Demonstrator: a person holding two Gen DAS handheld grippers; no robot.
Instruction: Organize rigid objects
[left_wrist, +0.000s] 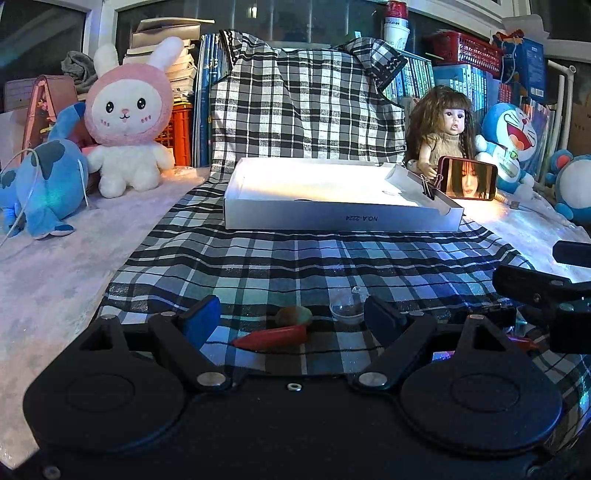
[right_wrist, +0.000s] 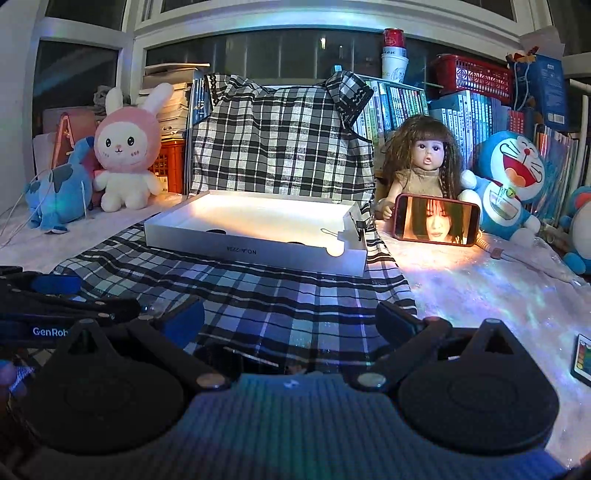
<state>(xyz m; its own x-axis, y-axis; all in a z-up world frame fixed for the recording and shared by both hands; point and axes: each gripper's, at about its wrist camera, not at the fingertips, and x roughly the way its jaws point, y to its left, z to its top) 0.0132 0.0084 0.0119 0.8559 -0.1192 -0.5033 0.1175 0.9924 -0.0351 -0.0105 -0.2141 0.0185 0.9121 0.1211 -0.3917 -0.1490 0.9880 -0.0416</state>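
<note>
Hovering with left tool (left_wrist: 291, 317) spread wide, lower centre of frame, over red toy carrot (left_wrist: 271, 338) lying on black-and-white checked cloth (left_wrist: 295, 258); right tool (right_wrist: 290, 319) likewise gaping, empty; shallow white cardboard box (left_wrist: 332, 218) sitting mid-frame.

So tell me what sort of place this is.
Probably a home room, perhaps a bedroom or study corner at night: plush toys such as the pink rabbit, rows of books beneath dark windows, and a plaid cloth spread as a work surface.
</note>
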